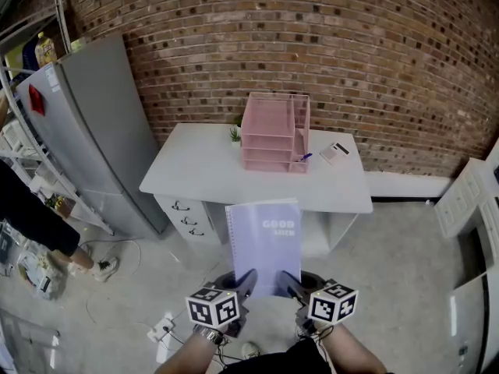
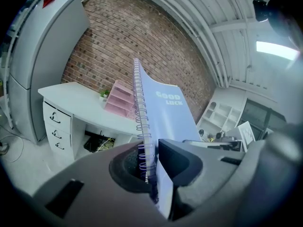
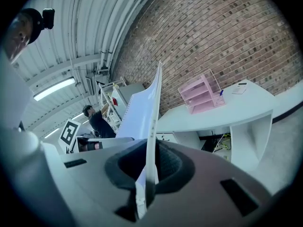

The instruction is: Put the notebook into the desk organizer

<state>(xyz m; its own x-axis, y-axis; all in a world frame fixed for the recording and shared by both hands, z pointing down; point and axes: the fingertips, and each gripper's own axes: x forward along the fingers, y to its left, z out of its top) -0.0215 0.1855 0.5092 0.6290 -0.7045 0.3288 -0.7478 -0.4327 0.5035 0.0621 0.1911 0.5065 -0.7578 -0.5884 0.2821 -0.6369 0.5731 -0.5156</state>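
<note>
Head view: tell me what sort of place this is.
Probably a workshop or studio with an office corner set up in it, not a home: a white desk with drawers stands against a bare red brick wall, with a tall grey refrigerator beside it, on a rough concrete floor.

Head view downward; all share notebook [image 1: 263, 244], desk [image 1: 195, 170].

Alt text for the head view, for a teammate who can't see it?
The left gripper and right gripper each clamp the near edge of a lilac spiral notebook, held short of a white desk bearing a pink desk organizer.
</note>
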